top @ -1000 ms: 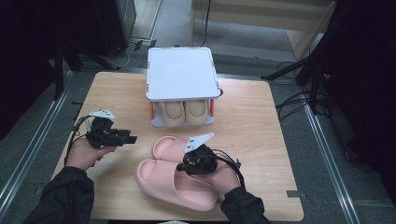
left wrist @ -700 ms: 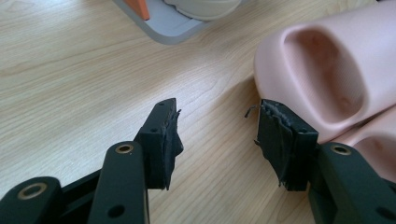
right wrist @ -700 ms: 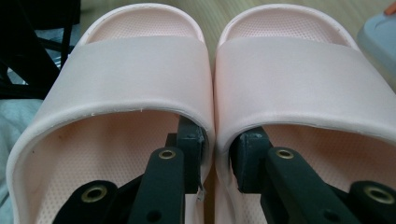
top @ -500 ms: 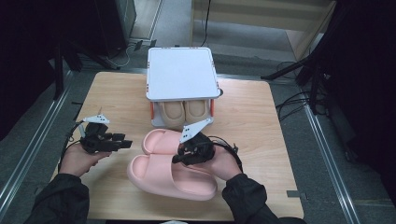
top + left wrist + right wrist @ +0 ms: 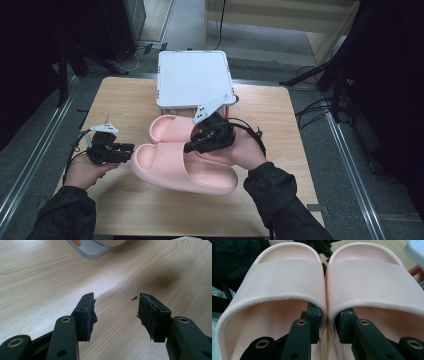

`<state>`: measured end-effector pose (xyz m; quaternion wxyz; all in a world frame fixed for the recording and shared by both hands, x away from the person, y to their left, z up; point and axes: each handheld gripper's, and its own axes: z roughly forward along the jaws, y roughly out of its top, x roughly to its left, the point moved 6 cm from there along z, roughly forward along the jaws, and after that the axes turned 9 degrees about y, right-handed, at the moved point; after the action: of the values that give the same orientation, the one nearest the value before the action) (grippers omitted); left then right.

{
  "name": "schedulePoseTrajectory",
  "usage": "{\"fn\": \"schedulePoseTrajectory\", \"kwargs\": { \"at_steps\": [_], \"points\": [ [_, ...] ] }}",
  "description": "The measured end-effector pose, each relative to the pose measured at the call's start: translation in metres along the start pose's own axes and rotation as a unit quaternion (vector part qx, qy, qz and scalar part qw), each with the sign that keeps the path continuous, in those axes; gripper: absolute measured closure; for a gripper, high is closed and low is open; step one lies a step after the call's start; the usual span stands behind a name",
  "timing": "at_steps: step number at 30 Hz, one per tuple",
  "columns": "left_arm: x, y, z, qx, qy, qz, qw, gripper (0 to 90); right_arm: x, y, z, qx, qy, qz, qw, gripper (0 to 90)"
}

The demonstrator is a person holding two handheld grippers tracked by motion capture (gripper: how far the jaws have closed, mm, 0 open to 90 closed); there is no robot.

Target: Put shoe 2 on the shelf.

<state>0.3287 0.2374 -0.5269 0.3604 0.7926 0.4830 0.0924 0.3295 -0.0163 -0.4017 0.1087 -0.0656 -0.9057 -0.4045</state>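
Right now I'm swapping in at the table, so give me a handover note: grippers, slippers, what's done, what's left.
Right gripper: shut on the pink slippers, one jaw inside each, pinching the two touching inner walls; the pair is gripped together in front of the white shoe rack.
Left gripper: open, nothing between the jaws, over bare table.
Done: pair picked up as one.
Left: probably setting it at the rack; the destination isn't certain.

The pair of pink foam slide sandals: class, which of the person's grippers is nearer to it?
Right. The right gripper clamps the pair of pink foam slide sandals by their inner walls; the left gripper, open, is beside the toes.
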Motion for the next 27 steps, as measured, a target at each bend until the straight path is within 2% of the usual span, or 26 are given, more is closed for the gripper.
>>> {"fn": "schedulePoseTrajectory", "kwargs": {
  "at_steps": [7,9,12,14,15,18,21,22,23,26,27],
  "points": [
    [-0.001,0.0,0.0,0.0,-0.002,0.002,1.0,46.6,-0.013,0.031,-0.021,-0.011,-0.047,0.024,0.9986,75.9],
    [-0.002,0.0,0.001,0.0,-0.003,0.003,1.0,46.7,-0.021,0.042,-0.028,-0.016,-0.067,0.035,0.997,75.8],
    [-0.003,0.001,0.004,0.002,-0.005,0.004,1.0,46.7,-0.034,0.052,-0.037,-0.025,-0.082,0.047,0.9952,75.8],
    [-0.004,0.001,0.004,0.004,-0.007,0.007,0.9999,46.7,-0.047,0.06,-0.044,-0.032,-0.101,0.061,0.9925,75.8],
    [-0.004,0.001,0.004,0.004,-0.007,0.007,0.9999,46.7,-0.054,0.064,-0.048,-0.033,-0.119,0.065,0.9902,75.8],
    [-0.006,0.001,0.005,0.006,-0.012,0.011,0.9999,46.6,-0.071,0.071,-0.057,-0.044,-0.156,0.089,0.9828,75.9],
    [-0.006,0.001,0.005,0.006,-0.013,0.012,0.9998,46.6,-0.09,0.078,-0.065,-0.062,-0.172,0.119,0.9758,75.9],
    [-0.007,0.001,0.005,0.006,-0.015,0.011,0.9998,46.7,-0.094,0.079,-0.066,-0.065,-0.175,0.121,0.9749,75.9],
    [-0.007,0.001,0.005,0.006,-0.017,0.012,0.9998,46.7,-0.101,0.081,-0.068,-0.066,-0.184,0.128,0.9724,75.9],
    [-0.008,0.002,0.005,0.003,-0.018,0.013,0.9997,46.7,-0.119,0.085,-0.071,-0.062,-0.225,0.147,0.9613,75.9],
    [-0.009,0.002,0.005,0.003,-0.018,0.015,0.9997,46.7,-0.124,0.087,-0.072,-0.064,-0.24,0.158,0.9558,75.9]
  ]
}}
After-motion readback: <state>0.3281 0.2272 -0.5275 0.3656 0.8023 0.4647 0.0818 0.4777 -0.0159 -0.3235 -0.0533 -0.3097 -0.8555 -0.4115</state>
